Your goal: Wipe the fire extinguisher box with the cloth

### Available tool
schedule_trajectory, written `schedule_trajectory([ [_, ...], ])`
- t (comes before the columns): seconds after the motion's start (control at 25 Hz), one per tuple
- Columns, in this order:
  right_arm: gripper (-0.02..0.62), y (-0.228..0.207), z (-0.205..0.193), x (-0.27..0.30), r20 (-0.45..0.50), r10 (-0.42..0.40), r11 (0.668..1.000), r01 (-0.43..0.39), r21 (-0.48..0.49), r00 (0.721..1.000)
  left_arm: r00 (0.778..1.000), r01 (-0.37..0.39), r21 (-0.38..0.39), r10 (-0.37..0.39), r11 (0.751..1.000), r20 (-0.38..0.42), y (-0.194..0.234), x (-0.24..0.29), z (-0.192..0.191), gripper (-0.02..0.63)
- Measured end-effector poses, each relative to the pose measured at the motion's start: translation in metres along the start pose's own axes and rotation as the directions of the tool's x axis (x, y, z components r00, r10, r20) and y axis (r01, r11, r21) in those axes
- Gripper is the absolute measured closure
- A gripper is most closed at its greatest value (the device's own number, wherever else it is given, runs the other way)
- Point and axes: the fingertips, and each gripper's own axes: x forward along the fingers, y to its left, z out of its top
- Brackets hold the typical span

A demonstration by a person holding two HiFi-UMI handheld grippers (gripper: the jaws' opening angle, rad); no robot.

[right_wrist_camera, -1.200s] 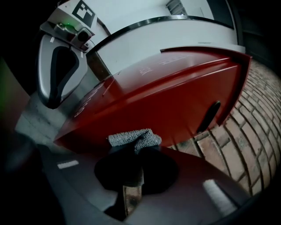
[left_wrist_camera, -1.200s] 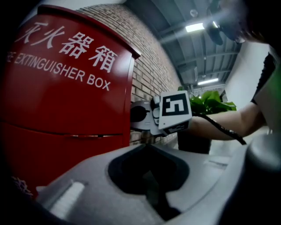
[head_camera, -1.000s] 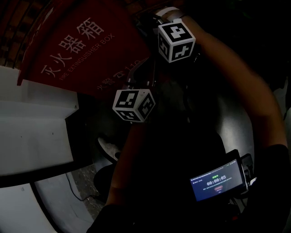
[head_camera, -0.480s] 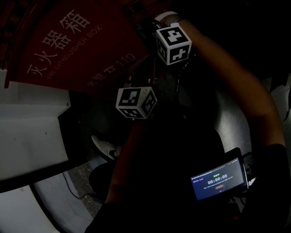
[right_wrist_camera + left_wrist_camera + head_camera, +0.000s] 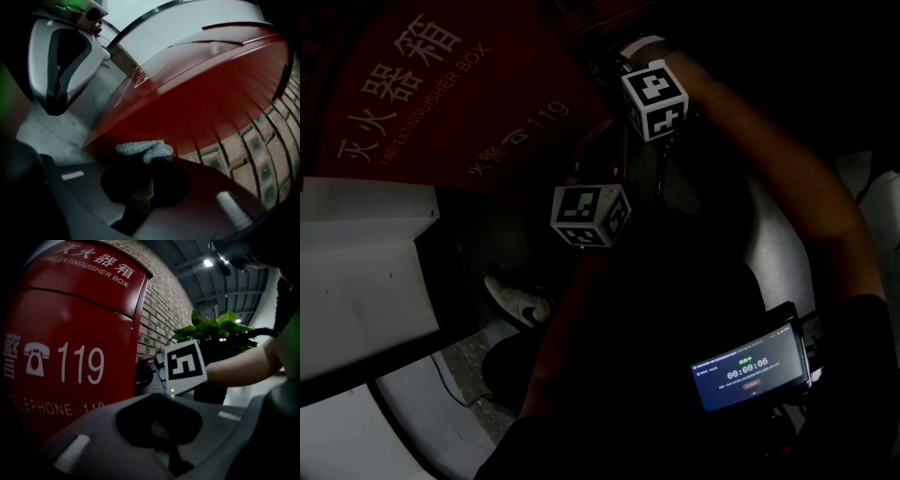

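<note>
From my head everything is dim, my arms (image 5: 787, 187) nearly black; only the small screen (image 5: 750, 370) glows. Above my left gripper (image 5: 161, 437) a ceiling lamp (image 5: 207, 262) glares. Past the cloth (image 5: 144, 149) in my right gripper (image 5: 140, 187) the red box (image 5: 201, 89) smears; edges bend.

Red fire extinguisher box (image 5: 70, 333) upright against a brick wall, with white lettering, a telephone symbol and "119" on the front. Small pale grey looped cloth (image 5: 145, 148), bunched, pinched in the fingers of the right gripper (image 5: 140, 164), close against the box's red face near its edge.
</note>
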Motion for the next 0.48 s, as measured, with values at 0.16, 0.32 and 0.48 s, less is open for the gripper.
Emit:
schedule_trajectory([
  [0.16,0.565,0.02,-0.008,0.019,-0.012,0.033,0.999,-0.033,0.02,0.999,1.0,-0.01,-0.037,0.009,0.999,-0.028,0.005,-0.002,-0.028,0.605],
  [0.32,0.565,0.047,-0.018,0.034,-0.024,0.076,0.996,-0.075,0.047,0.997,0.999,-0.019,-0.076,0.017,0.997,-0.039,0.013,-0.002,-0.041,0.606],
  [0.48,0.565,0.075,-0.023,0.048,-0.029,0.124,0.99,-0.122,0.067,0.992,0.999,-0.033,-0.105,0.029,0.994,-0.04,0.022,-0.005,-0.048,0.605],
])
